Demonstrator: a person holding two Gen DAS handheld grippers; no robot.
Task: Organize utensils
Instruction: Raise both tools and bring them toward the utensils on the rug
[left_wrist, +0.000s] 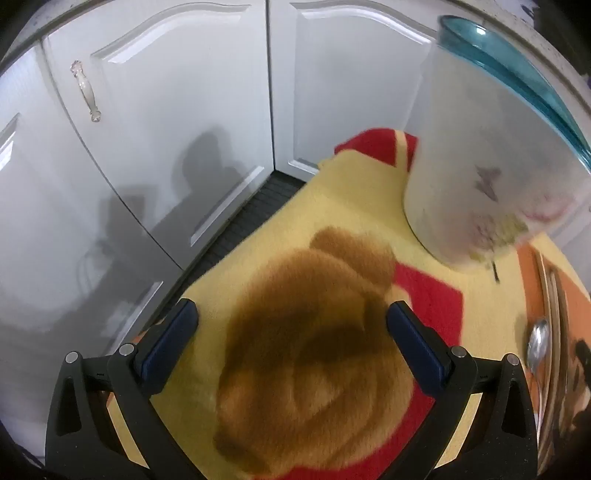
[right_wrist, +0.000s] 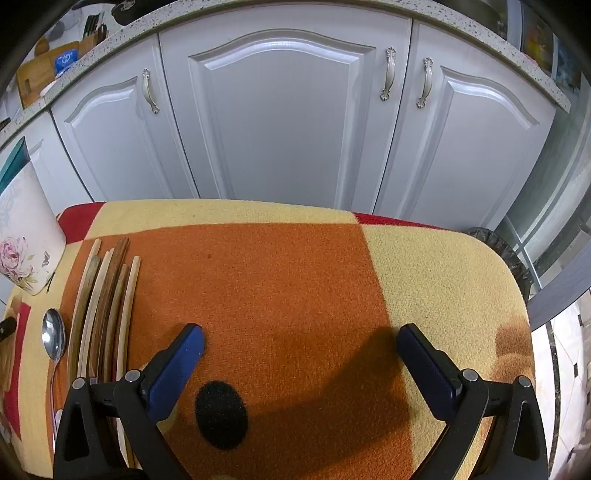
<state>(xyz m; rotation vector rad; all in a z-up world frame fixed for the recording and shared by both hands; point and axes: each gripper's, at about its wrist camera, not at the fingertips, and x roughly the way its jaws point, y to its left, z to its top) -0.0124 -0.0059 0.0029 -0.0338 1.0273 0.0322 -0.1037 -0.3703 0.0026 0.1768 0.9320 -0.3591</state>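
- Wooden sticks lie bunched at the blanket-covered desk's left, lower ends hidden behind the right claw.
- Both claws spread wide, gripping nothing; left claw too.
- Shiny metal spoon beside them, handle cut off.
- White floral teal-rimmed container blurry, partly out of frame.

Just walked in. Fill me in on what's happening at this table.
A person holds two grippers over a blanket-covered table, sorting utensils. Both the left gripper and the right gripper are open and hold nothing. A row of wooden sticks lies side by side on the orange patch, with a metal spoon beside them. A white floral container with a teal rim stands at the far side; its inside is not visible. Nothing is being gripped yet.
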